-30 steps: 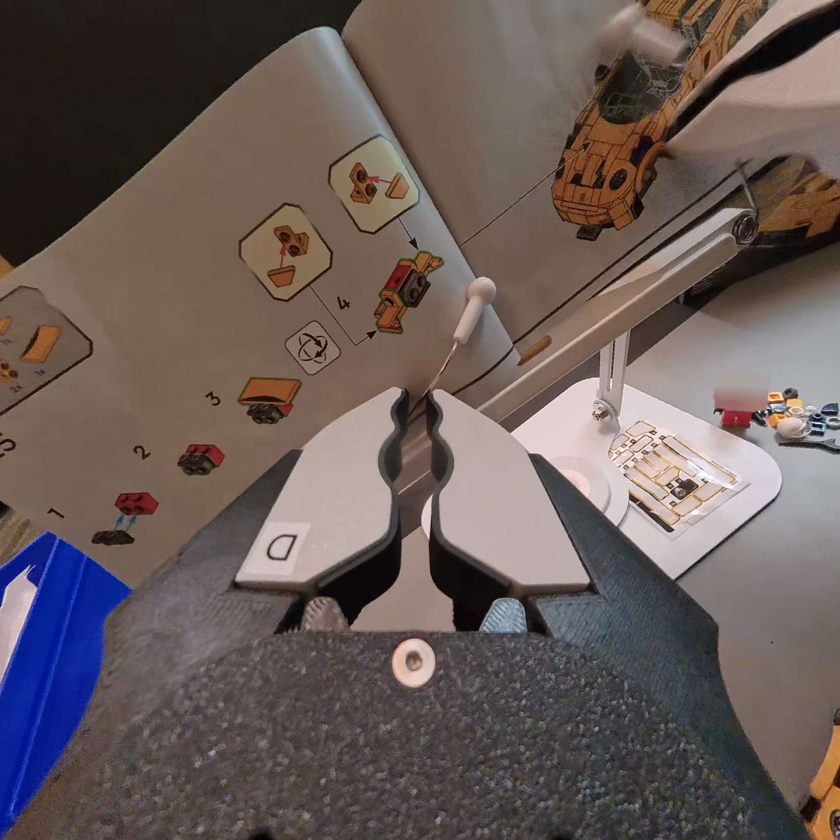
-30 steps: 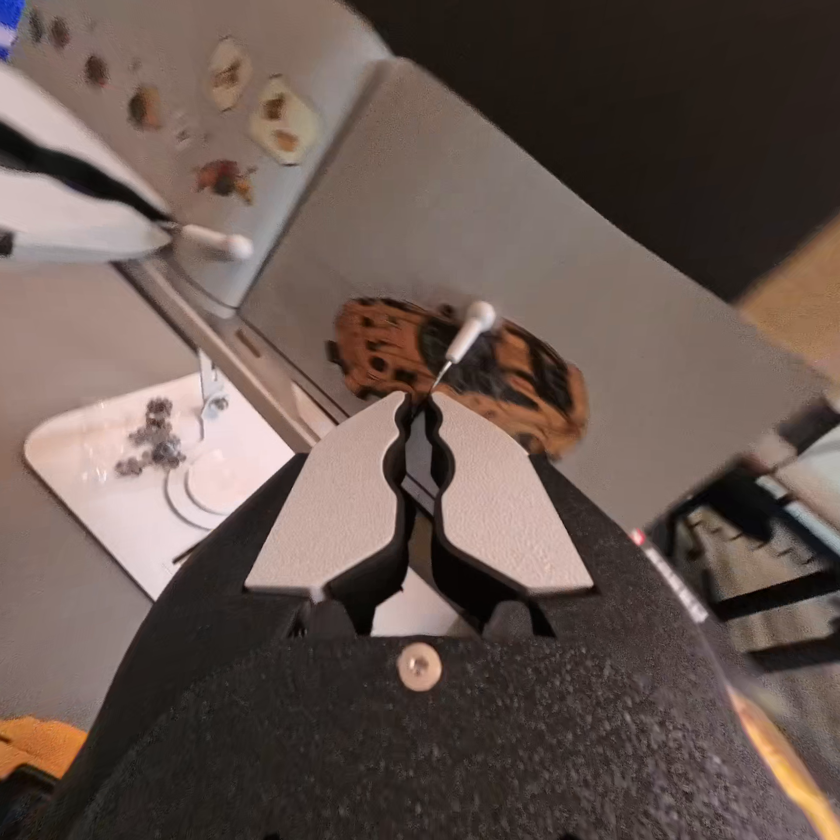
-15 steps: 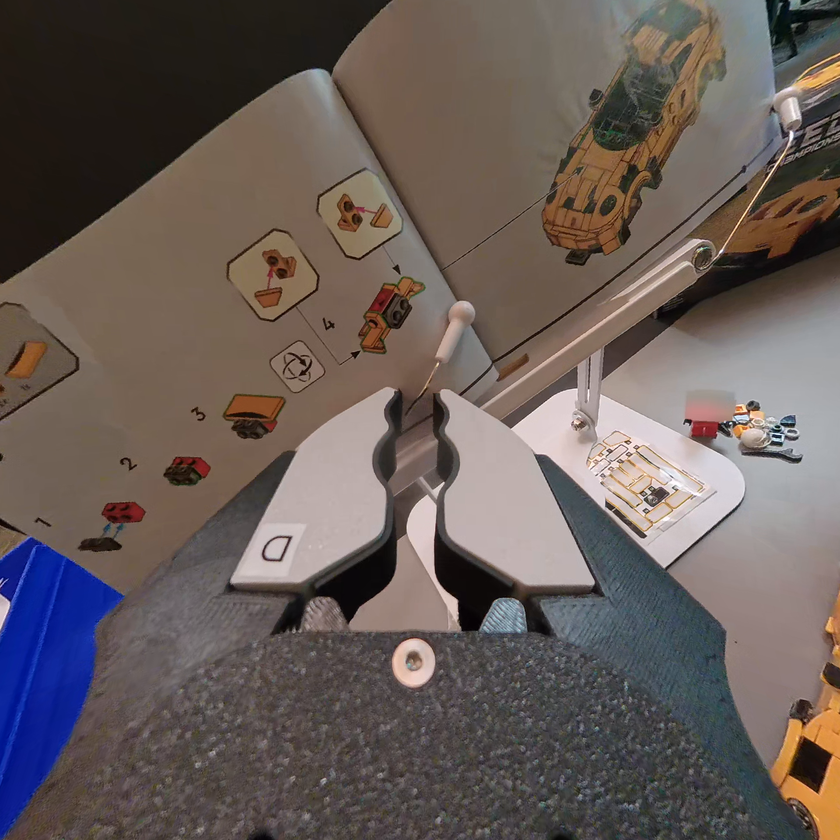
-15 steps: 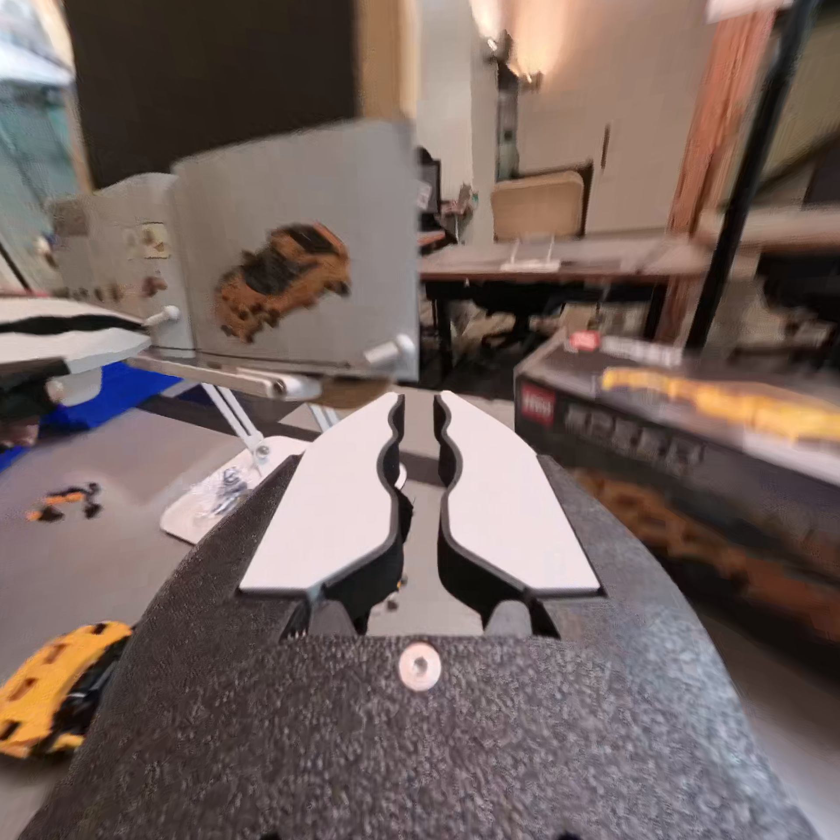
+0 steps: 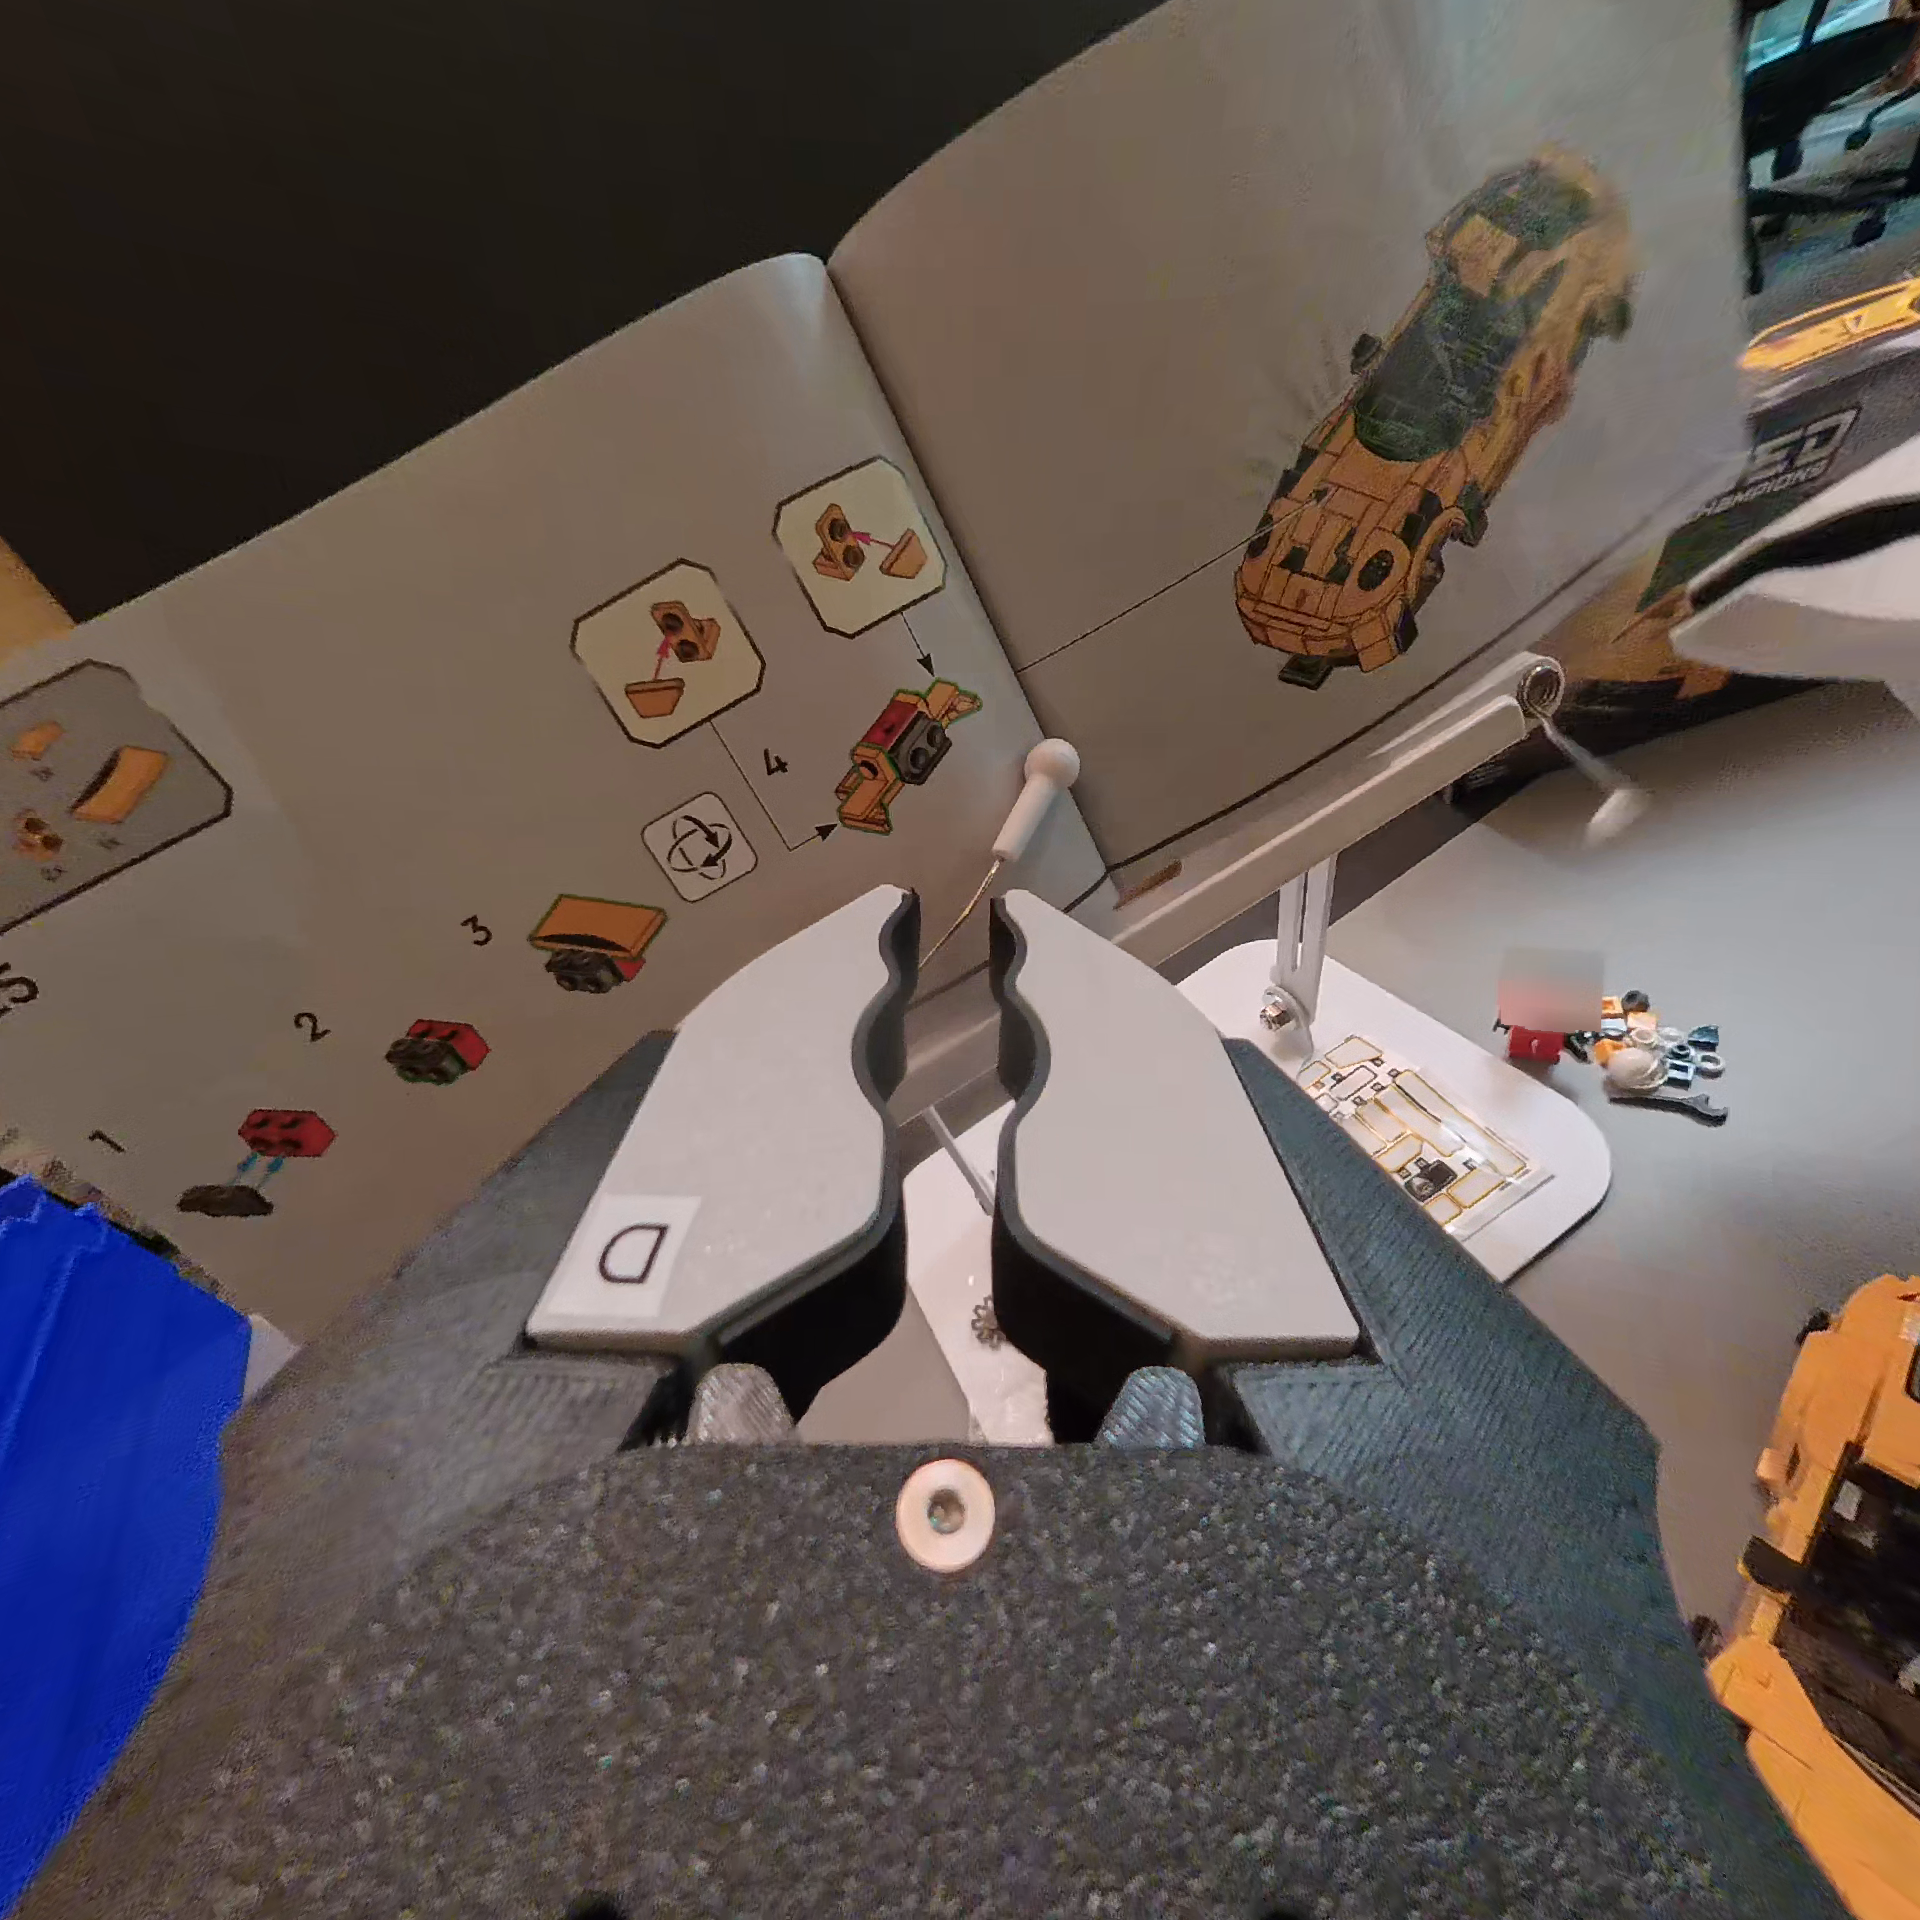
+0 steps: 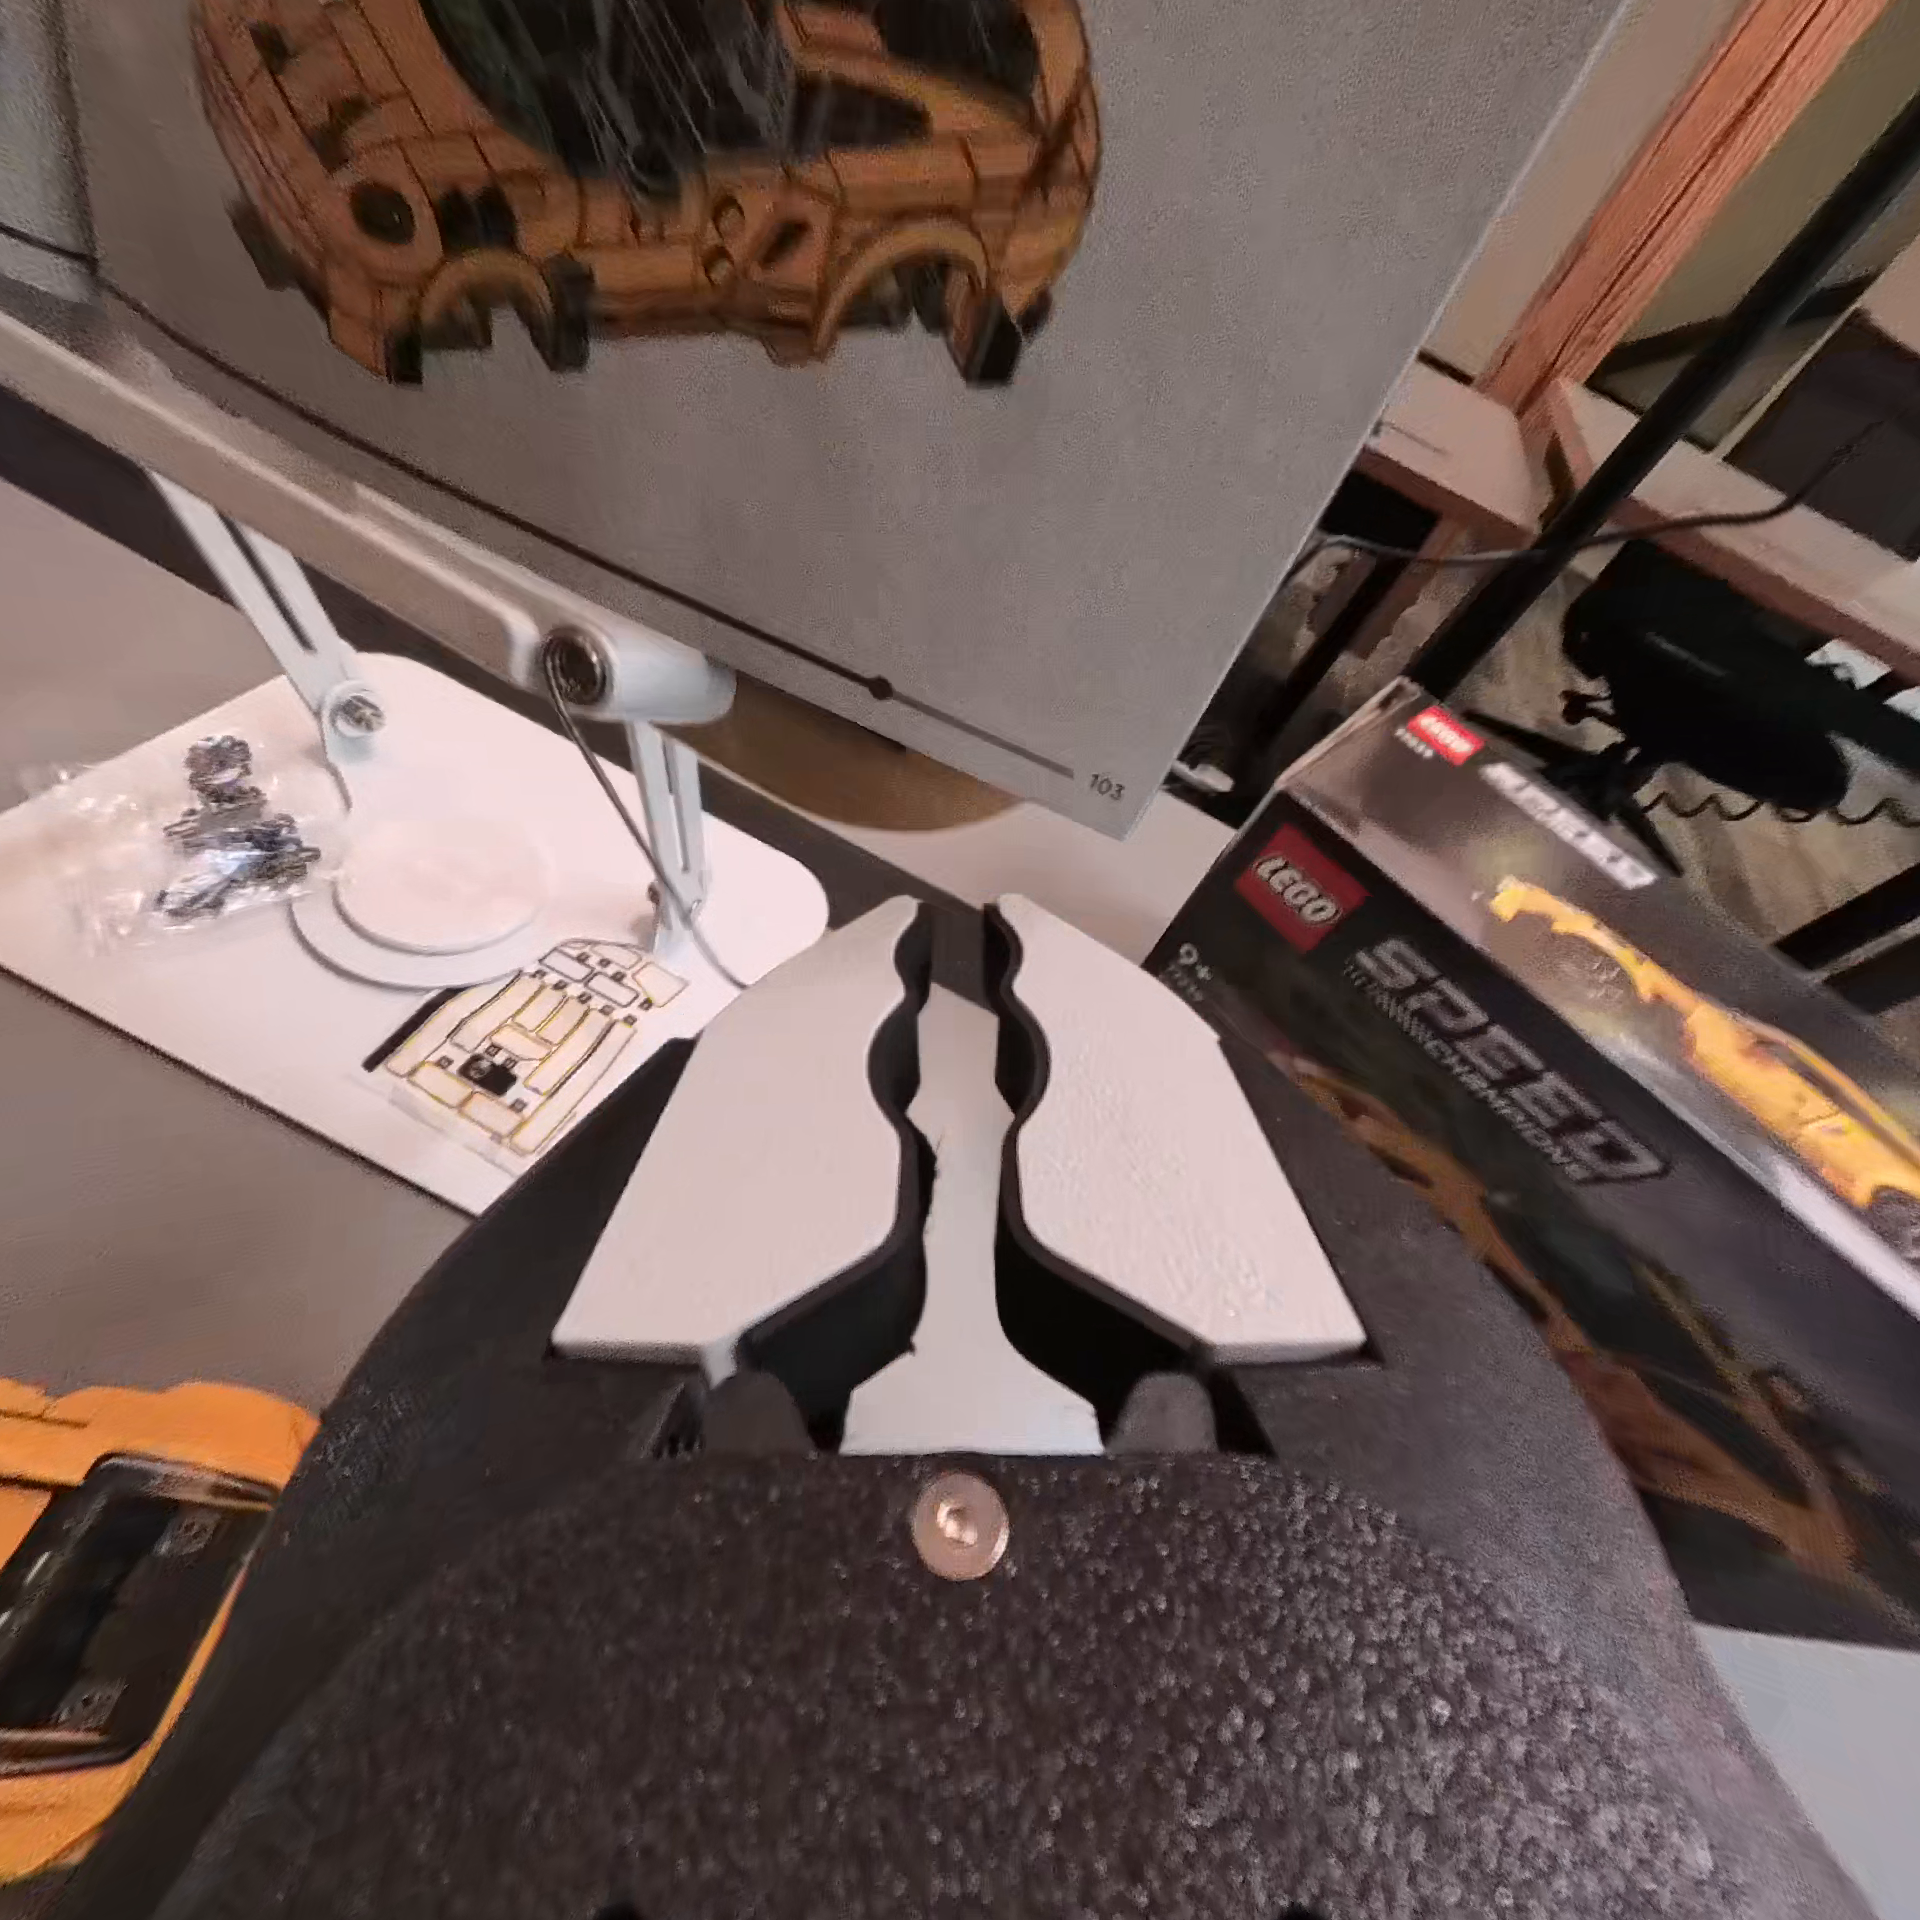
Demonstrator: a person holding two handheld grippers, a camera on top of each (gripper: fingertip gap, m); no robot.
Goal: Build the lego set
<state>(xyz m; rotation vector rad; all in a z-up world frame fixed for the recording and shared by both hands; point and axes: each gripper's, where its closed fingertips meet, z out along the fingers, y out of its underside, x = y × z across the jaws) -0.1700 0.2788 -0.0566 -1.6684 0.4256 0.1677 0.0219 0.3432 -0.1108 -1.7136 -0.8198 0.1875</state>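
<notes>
The open instruction booklet [image 5: 935, 436] stands on a white book stand [image 5: 1340, 821]. In the left wrist view my left gripper [image 5: 953, 906] is narrowly open at the stand's ledge. The thin wire of the white-tipped left page clip [image 5: 1039, 790] runs up from between its fingertips, against the left one. The right page clip [image 5: 1610, 812] is swung down and blurred. My right gripper [image 6: 954, 914] is narrowly open and empty, just below the booklet's right page [image 6: 935, 436] and beside the ledge's right hinge [image 6: 571, 665]. The yellow lego car [image 5: 1839, 1538] sits at the lower right and shows in the right wrist view [image 6: 114, 1496].
A sticker sheet [image 6: 530, 1039] and a clear bag of small dark parts [image 6: 208, 821] lie on the stand's white base [image 6: 260, 997]. Loose small bricks [image 5: 1631, 1049] lie on the grey table. The set's box [image 6: 1558, 1091] stands to the right. A blue object [image 5: 104, 1507] is at the left. There is about 20 cm between the tips of the two grippers. Left tips and right tips are each some 20 cm from the yellow lego car [image 5: 1839, 1538].
My right gripper let go of the right page clip, swung away, then came back low by the stand's right hinge; that clip now hangs down. My left gripper's jaws have parted slightly around the left clip's wire.
</notes>
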